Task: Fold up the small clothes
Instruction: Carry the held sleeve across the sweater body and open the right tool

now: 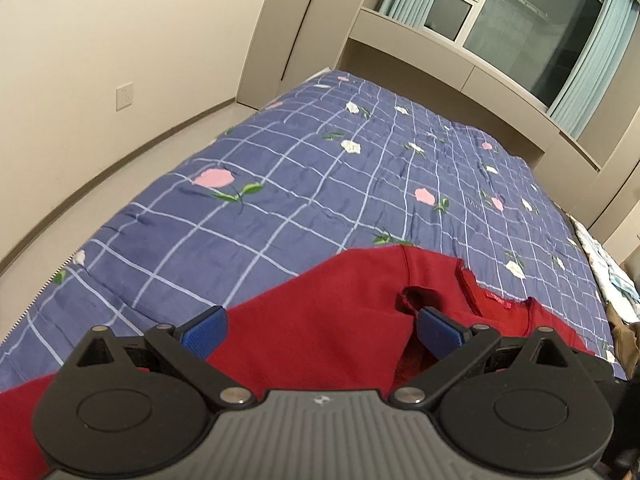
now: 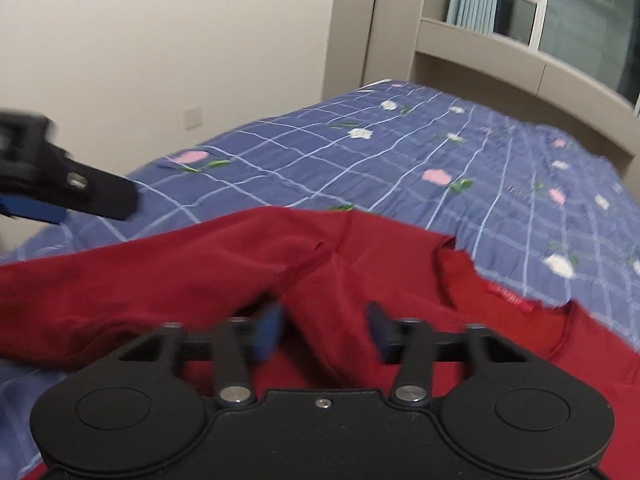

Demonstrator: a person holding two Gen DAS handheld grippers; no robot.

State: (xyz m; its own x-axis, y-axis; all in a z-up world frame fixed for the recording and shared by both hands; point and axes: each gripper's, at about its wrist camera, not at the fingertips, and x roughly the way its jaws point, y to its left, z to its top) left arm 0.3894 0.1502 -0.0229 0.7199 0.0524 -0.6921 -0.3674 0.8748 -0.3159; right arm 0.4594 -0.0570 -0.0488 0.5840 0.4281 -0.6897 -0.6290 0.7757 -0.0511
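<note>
The bed (image 1: pixel 280 184) fills the middle of both views, spread with a blue checked quilt (image 2: pixel 360 168) dotted with pink and white flowers. A window (image 1: pixel 532 24) with pale blue curtains sits in the upper right, a beige wall at upper left. Across the lower half of each frame lies the red garment (image 1: pixel 320 320), rumpled on the quilt, its neckline and a small red label (image 1: pixel 497 300) toward the lower right. Now the left hand-held gripper (image 1: pixel 320 330) at the bottom of its own view: jaws spread wide, blue pads (image 1: pixel 206 332) poised over the red cloth, nothing pinched between them. It also shows at the far left of the right wrist view, blurred. The right hand-held gripper (image 2: pixel 324 332), bottom centre and blurred, has its jaws parted with a fold of red fabric rising between them; the pads are not pressing on it.
</note>
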